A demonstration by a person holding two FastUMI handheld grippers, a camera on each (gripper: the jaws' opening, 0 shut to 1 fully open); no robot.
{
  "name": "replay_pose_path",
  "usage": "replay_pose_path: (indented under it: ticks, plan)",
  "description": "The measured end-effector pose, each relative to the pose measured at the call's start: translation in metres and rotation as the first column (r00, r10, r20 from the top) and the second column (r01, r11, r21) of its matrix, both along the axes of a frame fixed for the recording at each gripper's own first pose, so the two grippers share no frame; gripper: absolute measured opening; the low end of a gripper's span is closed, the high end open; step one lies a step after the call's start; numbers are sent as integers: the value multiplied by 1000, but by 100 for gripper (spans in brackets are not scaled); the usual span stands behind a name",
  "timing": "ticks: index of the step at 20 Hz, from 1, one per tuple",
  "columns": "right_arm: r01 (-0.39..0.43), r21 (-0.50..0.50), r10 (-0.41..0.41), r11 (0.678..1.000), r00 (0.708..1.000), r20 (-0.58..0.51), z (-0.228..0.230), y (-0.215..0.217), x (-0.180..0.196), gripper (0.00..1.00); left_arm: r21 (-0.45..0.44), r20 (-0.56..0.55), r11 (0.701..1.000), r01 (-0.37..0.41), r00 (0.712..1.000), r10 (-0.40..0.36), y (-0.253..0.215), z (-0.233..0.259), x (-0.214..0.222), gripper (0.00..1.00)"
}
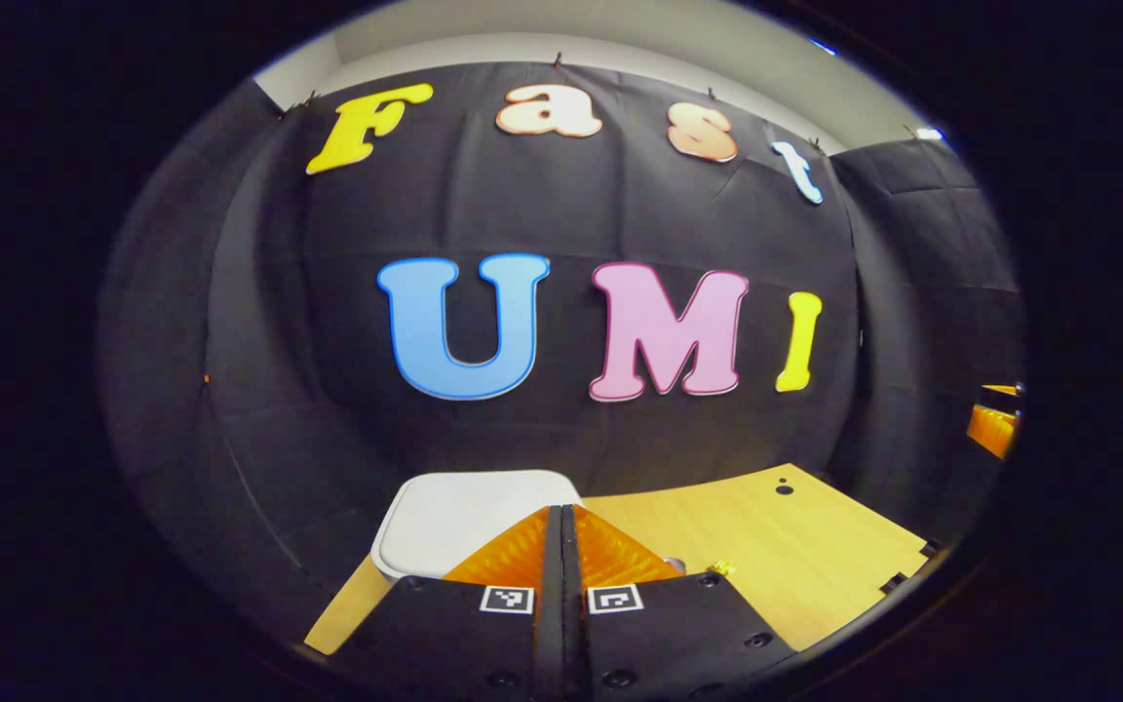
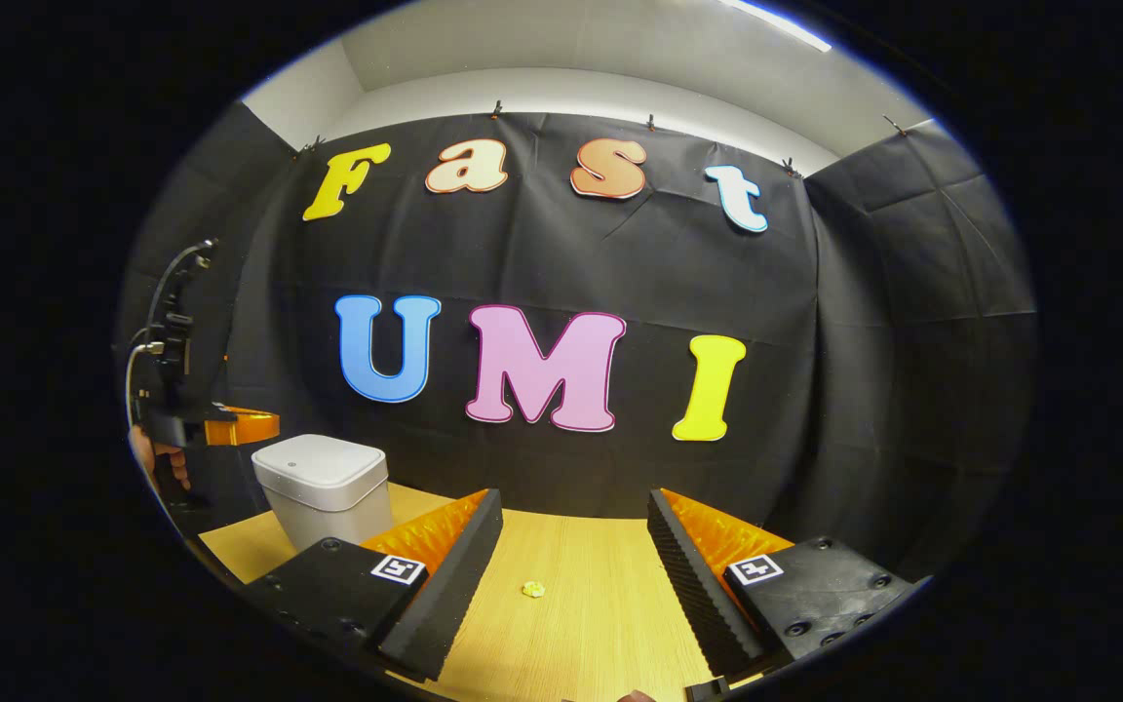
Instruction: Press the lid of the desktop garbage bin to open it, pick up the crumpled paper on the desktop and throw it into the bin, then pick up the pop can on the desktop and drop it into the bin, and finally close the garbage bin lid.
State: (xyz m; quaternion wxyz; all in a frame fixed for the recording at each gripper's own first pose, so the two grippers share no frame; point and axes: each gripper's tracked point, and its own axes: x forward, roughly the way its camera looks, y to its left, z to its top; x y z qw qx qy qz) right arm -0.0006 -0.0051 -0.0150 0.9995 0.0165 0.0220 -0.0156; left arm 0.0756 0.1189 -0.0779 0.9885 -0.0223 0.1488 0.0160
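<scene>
Your left gripper was fully closed on nothing, just above the shut lid of the white garbage bin. Your right gripper stood wide apart over the wooden desktop, where a small yellow scrap lay.

Counted: one white lidded bin, lid down. One small yellow scrap on one wooden desktop. Two grippers: left, right. One hand partly visible.
</scene>
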Motion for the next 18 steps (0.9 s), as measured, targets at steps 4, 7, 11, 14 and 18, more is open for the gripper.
replay_pose_path:
  ticks: [4, 7, 11, 14, 18]
  plan:
    - [17, 4, -17, 1000, 1000, 0, -1, -7, -2, 96, -13, -167, 999, -32, 985, 29, 41, -44, 34, 6]
    - [36, 14, -36, 999, 999, -17, -6, -12, -3, 96, 23, -211, 1000, -9, 977, 13, 47, -57, 49, 6]
    - [49, 13, -49, 999, 998, -27, -10, -13, -3, 96, 4, -296, 1000, -2, 955, 3, 45, -86, 54, 6]
    - [28, 3, -28, 1000, 999, -43, -17, -2, -4, 96, -86, -242, 996, 1, 970, -22, 44, -81, 54, 7]
    - [23, -10, -23, 1000, 999, -34, -11, -2, 0, 96, 24, -169, 1000, -7, 986, 11, 57, -59, 55, 6]
